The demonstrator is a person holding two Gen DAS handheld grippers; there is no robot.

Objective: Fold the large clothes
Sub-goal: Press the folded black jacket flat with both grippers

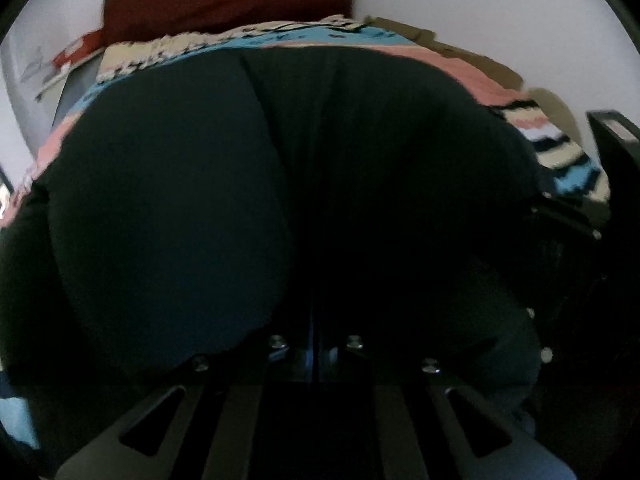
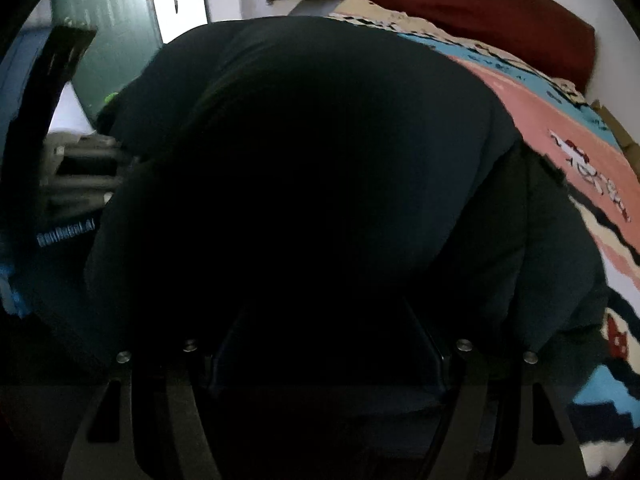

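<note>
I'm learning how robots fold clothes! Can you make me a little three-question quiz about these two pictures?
1. True or false: the big dark garment lies on a plain white sheet.
2. Which colour is the headboard behind the bed? A green, B dark red, C yellow.
3. Fill in: past the garment, the patterned blanket shows a wide stripe of ____ next to blue.

Key
1. False: it lies on the colourful patterned blanket.
2. B.
3. Pink.

Bonus note: the garment covers both grippers' fingertips, so nobody can tell from these views whether they are open or shut.
</note>
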